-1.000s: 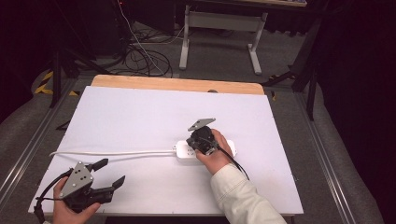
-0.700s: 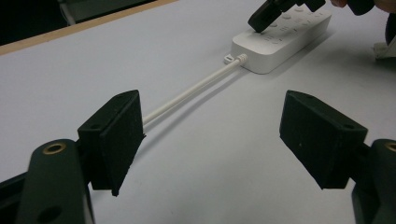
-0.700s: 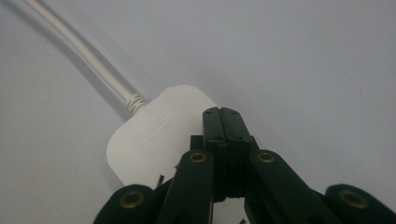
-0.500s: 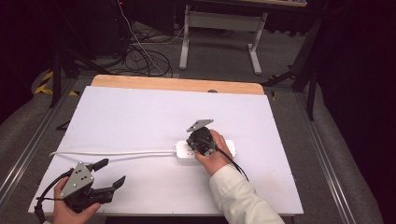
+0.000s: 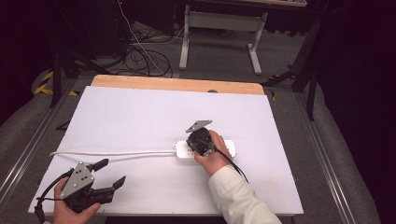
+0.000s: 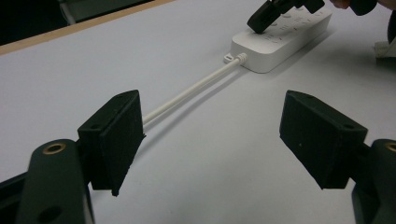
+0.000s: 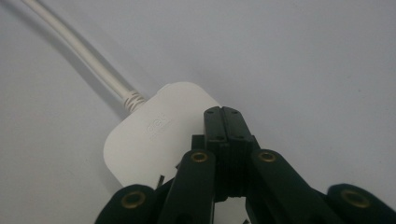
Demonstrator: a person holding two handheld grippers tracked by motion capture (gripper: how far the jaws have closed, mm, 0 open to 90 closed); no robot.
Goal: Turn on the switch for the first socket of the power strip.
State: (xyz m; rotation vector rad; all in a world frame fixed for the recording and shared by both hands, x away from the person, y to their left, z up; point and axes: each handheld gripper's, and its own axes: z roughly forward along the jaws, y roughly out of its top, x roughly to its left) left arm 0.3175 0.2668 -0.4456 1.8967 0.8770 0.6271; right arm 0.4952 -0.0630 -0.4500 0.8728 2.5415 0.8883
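Note:
A white power strip [image 5: 208, 150] lies right of the table's middle, and its white cable [image 5: 112, 153] runs off to the left. My right gripper [image 5: 195, 141] is over the strip's cable end; its jaws are shut together with nothing between them, and the tips [image 7: 227, 114] rest on the strip's top face [image 7: 149, 137]. My left gripper [image 5: 111, 173] sits near the front left corner, open and empty. In the left gripper view its pads [image 6: 116, 135] stand wide apart, with the cable [image 6: 187, 93] leading away to the strip [image 6: 280, 39], where the right gripper's tip touches down.
The white table top [image 5: 140, 116] has a wooden strip along its far edge [image 5: 177, 84]. Beyond it are a tangle of floor cables [image 5: 140, 58] and a white desk frame [image 5: 219, 28]. Metal rails [image 5: 327, 163] flank the table.

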